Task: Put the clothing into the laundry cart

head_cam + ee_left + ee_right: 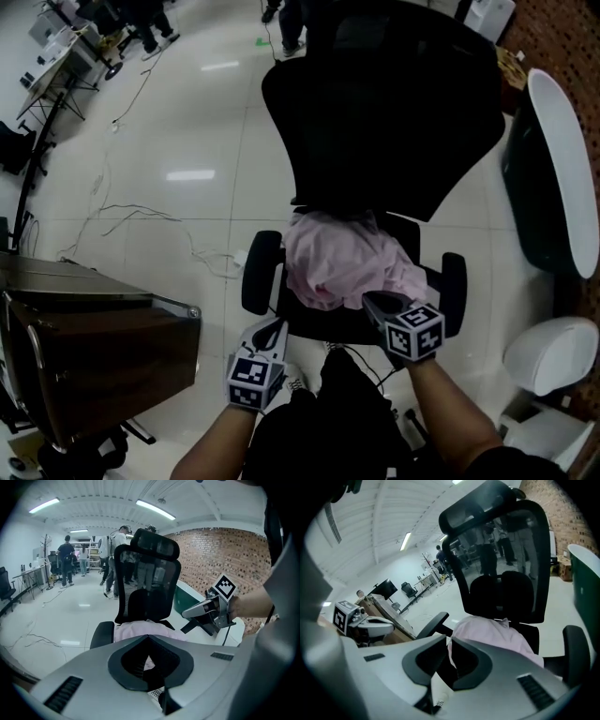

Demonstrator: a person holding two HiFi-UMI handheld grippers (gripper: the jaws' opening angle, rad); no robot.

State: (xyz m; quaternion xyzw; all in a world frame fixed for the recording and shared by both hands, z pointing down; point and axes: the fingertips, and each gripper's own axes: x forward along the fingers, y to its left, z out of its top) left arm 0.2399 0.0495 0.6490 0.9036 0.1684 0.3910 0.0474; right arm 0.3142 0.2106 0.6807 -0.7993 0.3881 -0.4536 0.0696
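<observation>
Clothing (pixel 347 262) is piled on the seat of 1 chair (pixel 384 103). A cart (pixel 103 361) is set to the chair's left, a desk (pixel 562 150) to its right.

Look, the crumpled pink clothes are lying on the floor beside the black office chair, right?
No. The crumpled pink garment lies on the seat of the black office chair, not on the floor; the head view shows it.

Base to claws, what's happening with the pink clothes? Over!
Left claw shut, empty. Right claw shut on pink clothing edge. Clothing heaped on chair seat, armrests either side. Brown cart at left.
</observation>
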